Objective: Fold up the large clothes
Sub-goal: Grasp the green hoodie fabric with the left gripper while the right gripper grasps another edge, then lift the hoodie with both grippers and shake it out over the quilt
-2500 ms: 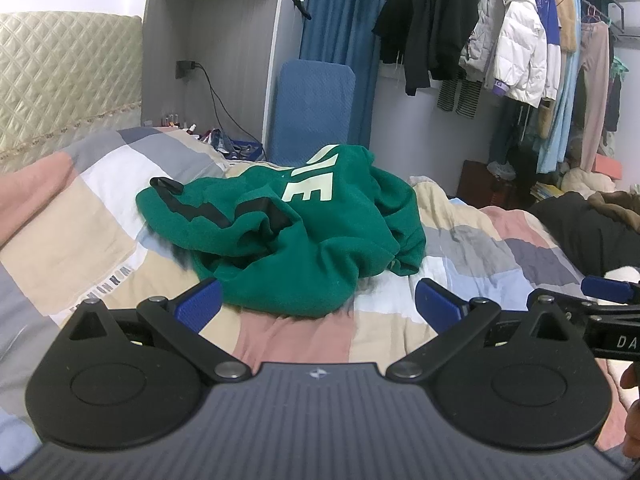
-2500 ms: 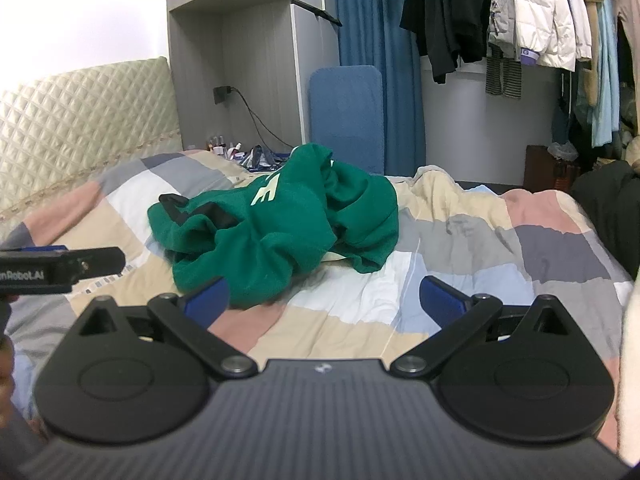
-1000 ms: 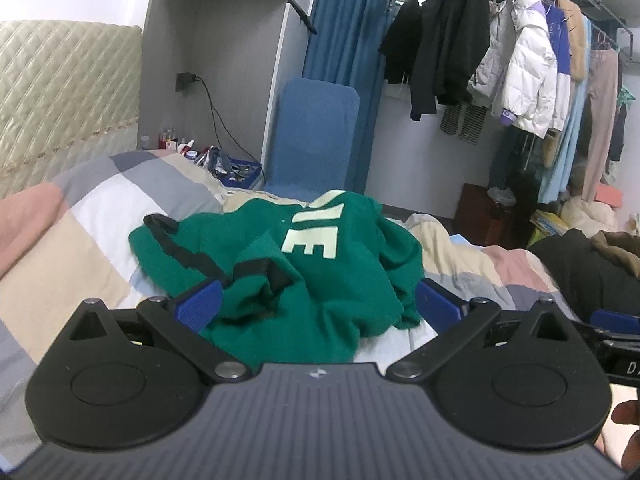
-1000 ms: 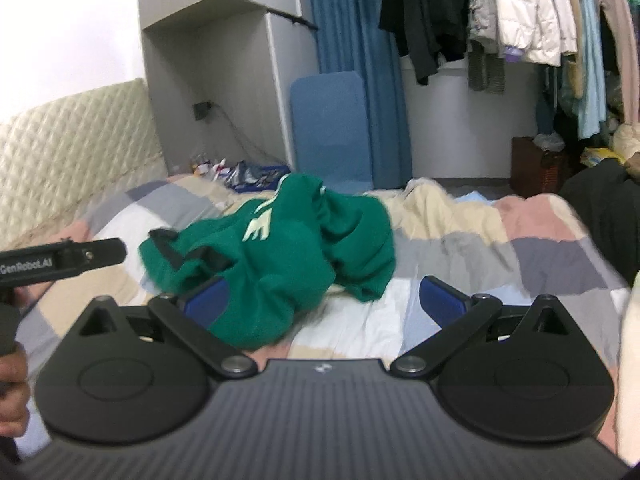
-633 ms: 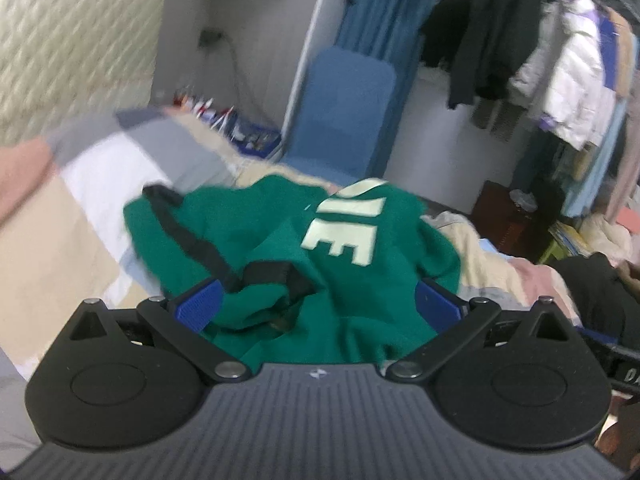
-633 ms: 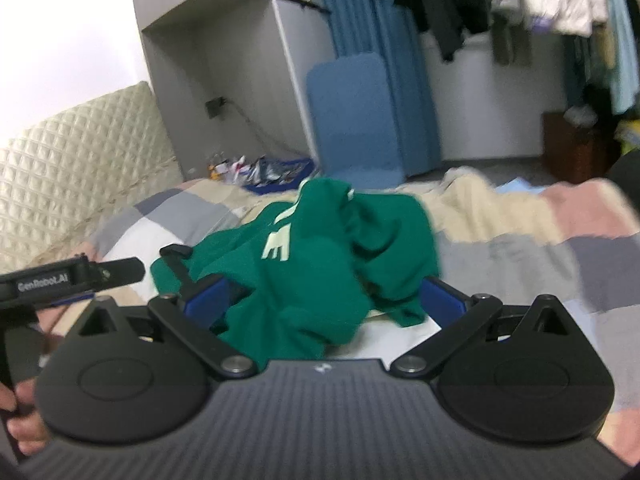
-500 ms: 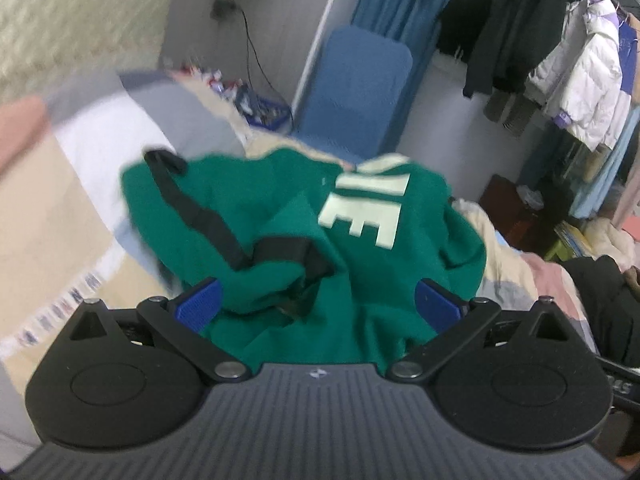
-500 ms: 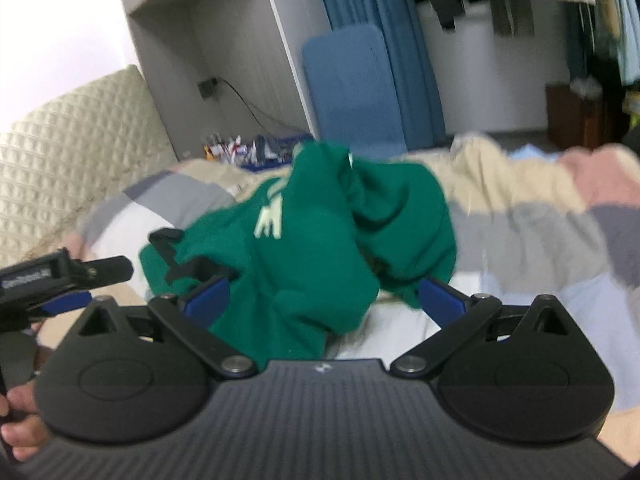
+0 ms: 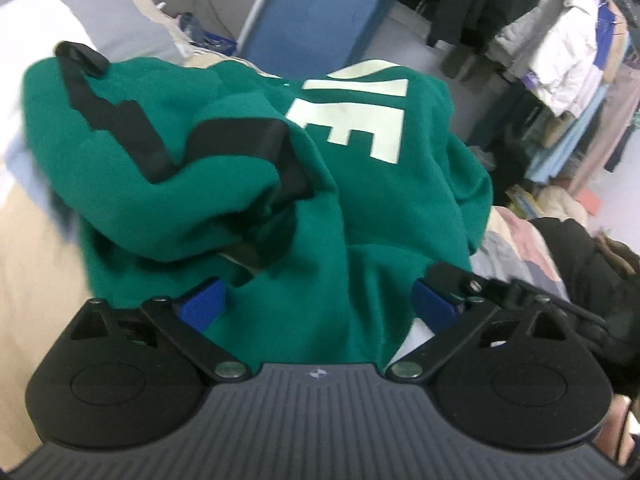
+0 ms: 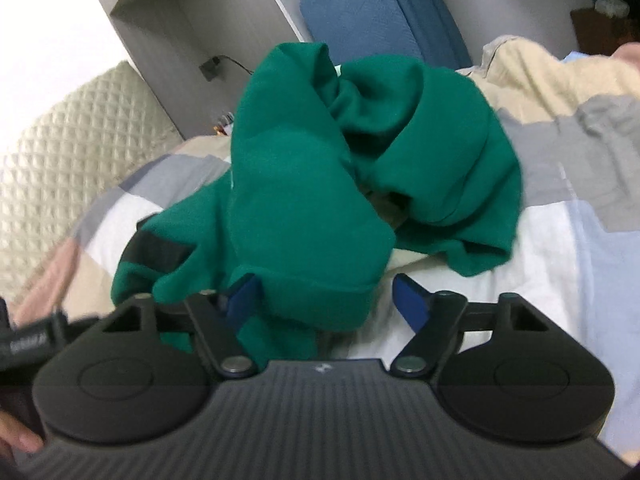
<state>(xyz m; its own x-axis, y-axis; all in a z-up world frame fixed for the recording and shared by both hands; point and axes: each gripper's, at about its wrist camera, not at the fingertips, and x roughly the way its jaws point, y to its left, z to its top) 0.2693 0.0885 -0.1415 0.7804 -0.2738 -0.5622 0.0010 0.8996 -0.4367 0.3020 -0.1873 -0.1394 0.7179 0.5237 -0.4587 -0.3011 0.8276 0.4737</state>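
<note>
one green sweatshirt crumpled on quilt; two tools closing, fabric between.

A bed is carrying everything here, and its quilt, patched in blocks of white, grey, beige and pink, is covering it from side to side. A crumpled green sweatshirt with black bands and pale block letters is lying in a heap directly on the quilt. Dark clothing is resting at the bed's right edge.
</note>
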